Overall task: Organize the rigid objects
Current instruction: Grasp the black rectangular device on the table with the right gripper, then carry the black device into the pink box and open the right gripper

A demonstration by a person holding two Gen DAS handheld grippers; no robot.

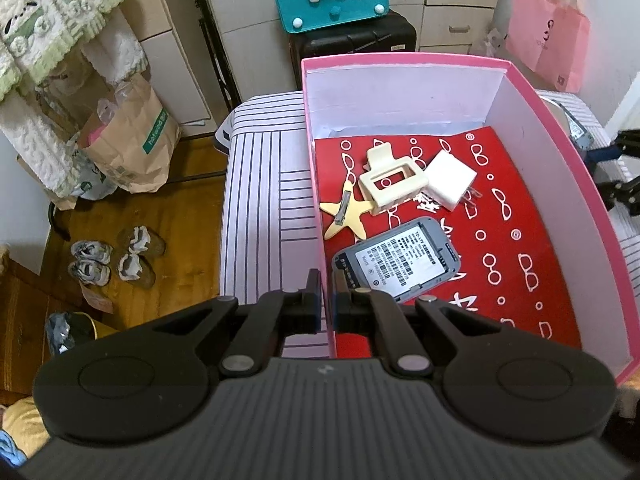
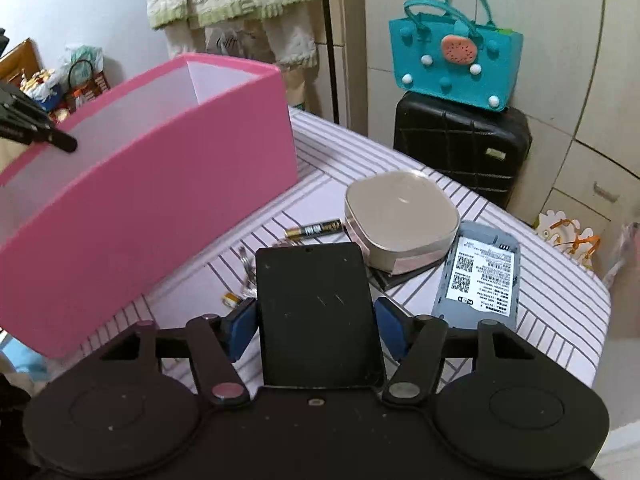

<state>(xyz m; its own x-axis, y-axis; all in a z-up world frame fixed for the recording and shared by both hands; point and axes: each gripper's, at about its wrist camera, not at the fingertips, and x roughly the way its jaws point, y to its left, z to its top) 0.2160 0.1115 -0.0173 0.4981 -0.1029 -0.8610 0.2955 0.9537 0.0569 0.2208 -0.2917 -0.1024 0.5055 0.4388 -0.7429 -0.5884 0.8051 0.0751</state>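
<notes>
A pink box (image 1: 568,168) with a red patterned liner stands on the striped tabletop (image 1: 260,200). Inside it lie a cream hair claw (image 1: 394,184), a white charger (image 1: 450,182), a star hair clip (image 1: 346,216) and a grey labelled device (image 1: 396,268). My left gripper (image 1: 329,292) is shut on the box's near left wall. My right gripper (image 2: 316,320) is shut on a flat black slab (image 2: 312,280), its blue pads against both long edges, beside the pink box (image 2: 160,200). Beyond the slab lie a battery (image 2: 316,230), a beige case (image 2: 400,216) and a second grey device (image 2: 480,276).
A teal bag (image 2: 456,64) sits on a black suitcase (image 2: 460,148) behind the table. Small metal bits (image 2: 248,268) lie left of the slab. A brown paper bag (image 1: 132,148) and shoes (image 1: 116,256) are on the wooden floor at the left.
</notes>
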